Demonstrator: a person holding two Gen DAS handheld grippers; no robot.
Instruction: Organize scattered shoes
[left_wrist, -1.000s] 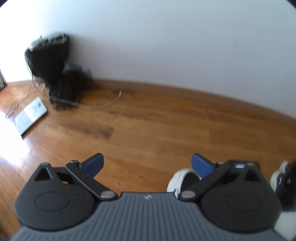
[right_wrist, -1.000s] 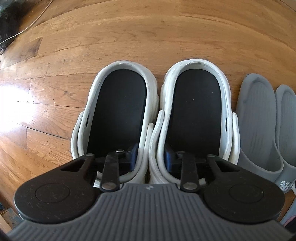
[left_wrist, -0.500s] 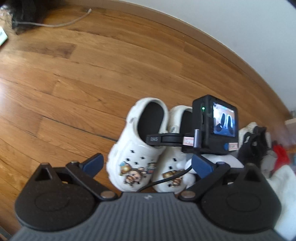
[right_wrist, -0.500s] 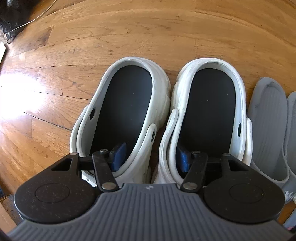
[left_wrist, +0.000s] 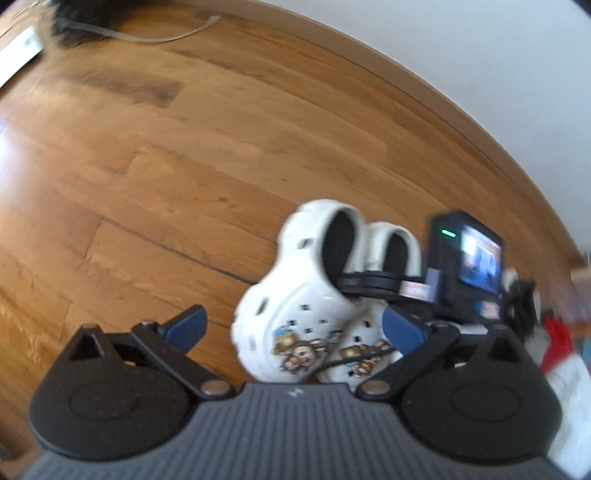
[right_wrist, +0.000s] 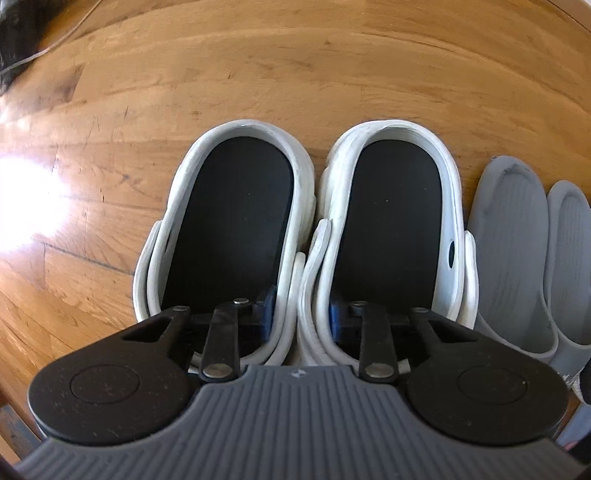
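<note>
A pair of white clogs with black insoles sits side by side on the wood floor. In the right wrist view the left clog (right_wrist: 236, 221) and right clog (right_wrist: 395, 221) point away from me. My right gripper (right_wrist: 301, 314) has one finger inside each clog and is shut on their two touching inner walls. In the left wrist view the same clogs (left_wrist: 299, 310) appear with cartoon charms on the toes. My left gripper (left_wrist: 291, 326) is open and empty, above and in front of the clogs' toes. The right gripper's camera (left_wrist: 469, 266) shows behind the clogs.
Grey slippers (right_wrist: 513, 258) lie right of the clogs. A black bag and cable (left_wrist: 140, 35) lie by the baseboard at far left. A red and white thing (left_wrist: 557, 343) sits at the right edge. A white wall (left_wrist: 443, 44) bounds the floor.
My right gripper opened half a second ago and has closed again on the clogs' inner walls. My left gripper swung from the wall towards the clogs and moved closer.
</note>
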